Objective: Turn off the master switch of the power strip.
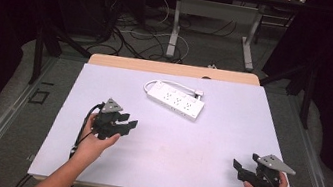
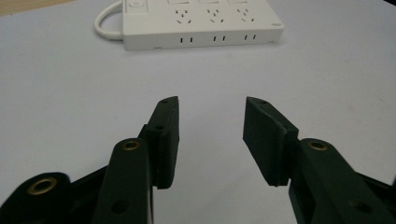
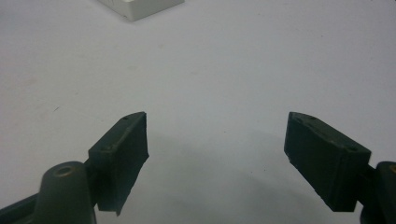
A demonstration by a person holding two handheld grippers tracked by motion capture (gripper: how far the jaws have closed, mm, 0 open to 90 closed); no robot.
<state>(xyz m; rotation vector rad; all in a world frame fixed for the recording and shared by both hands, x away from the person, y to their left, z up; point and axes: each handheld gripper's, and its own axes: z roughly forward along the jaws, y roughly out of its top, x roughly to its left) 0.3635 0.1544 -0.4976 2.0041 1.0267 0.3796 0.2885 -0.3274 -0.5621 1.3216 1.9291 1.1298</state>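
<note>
power strip (image 1: 175, 100) lies beyond left gripper (image 1: 128, 123), jaws apart.

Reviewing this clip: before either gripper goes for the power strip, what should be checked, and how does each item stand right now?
1. Left gripper open, jaws apart with nothing between: ok.
2. Right gripper open and empty: ok.
3. Power strip lies flat on the table, sockets up, untouched: ok.
4. Bare surface between the left gripper and the strip: ok.
5. Cord loops at the strip's far left end, out of the approach: ok.
6. Whether the cord's plug is connected to anything: cannot tell.
</note>
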